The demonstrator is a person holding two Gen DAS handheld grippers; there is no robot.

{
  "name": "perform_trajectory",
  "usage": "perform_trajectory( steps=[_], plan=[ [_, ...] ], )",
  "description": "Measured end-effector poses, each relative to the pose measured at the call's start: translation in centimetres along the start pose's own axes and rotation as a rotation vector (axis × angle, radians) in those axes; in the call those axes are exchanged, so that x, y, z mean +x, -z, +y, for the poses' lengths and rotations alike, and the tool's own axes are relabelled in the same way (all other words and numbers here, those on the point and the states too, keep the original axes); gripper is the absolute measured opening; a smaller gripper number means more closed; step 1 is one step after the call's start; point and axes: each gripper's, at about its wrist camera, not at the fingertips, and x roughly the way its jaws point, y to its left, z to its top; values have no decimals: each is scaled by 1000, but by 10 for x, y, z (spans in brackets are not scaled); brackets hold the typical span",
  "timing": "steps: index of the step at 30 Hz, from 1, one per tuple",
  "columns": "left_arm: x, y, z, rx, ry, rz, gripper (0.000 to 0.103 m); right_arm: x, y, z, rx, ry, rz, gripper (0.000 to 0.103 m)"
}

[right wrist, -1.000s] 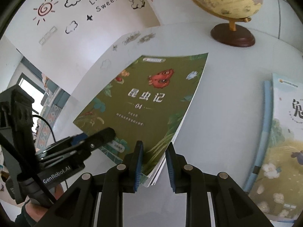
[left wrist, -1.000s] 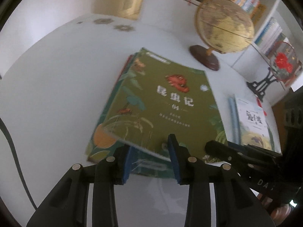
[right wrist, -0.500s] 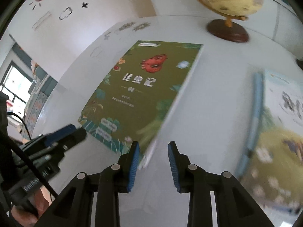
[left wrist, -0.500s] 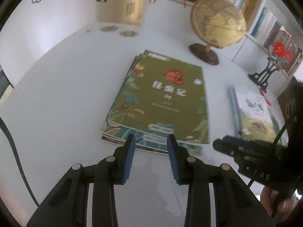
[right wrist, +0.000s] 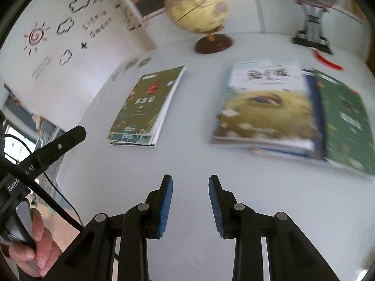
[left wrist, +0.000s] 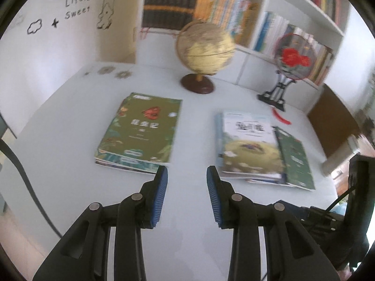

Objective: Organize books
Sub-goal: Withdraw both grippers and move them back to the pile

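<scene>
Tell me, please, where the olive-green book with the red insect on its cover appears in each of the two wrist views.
Left wrist: the olive-green book tops a stack left of centre, beyond the left finger.
Right wrist: it lies left of centre, beside the white wall.
Shared landmark: the globe stands on the table behind it.

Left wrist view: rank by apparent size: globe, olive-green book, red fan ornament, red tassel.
1. olive-green book
2. globe, stand included
3. red fan ornament, stand included; close to the globe, farther away, so unsure
4. red tassel
</scene>
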Motion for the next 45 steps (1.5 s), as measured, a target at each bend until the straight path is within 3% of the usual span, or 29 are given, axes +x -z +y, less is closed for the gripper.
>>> perform_trajectory(
  steps=[14, 21, 24, 29, 40, 45],
  plan=[
    [-93, 38, -102, 173, 111, -125, 37, -128, 74, -46, 111, 57, -167, 31],
    [-121, 46, -133, 213, 153, -152, 37, -210, 86, -60, 190, 111, -383, 31],
    [-119, 47, -141, 218, 151, -136, 41, -230, 83, -63, 200, 123, -426, 31],
    [-97, 41, -143, 194, 179, -101, 45, -239, 78, -68, 207, 155, -452, 31],
    [0, 16, -140, 223, 206, 36, 45, -181, 36, -107, 231, 256, -332, 31],
    [55, 5, -125, 200, 315, 138, 45, -151, 19, -139, 310, 276, -284, 31]
  ],
)
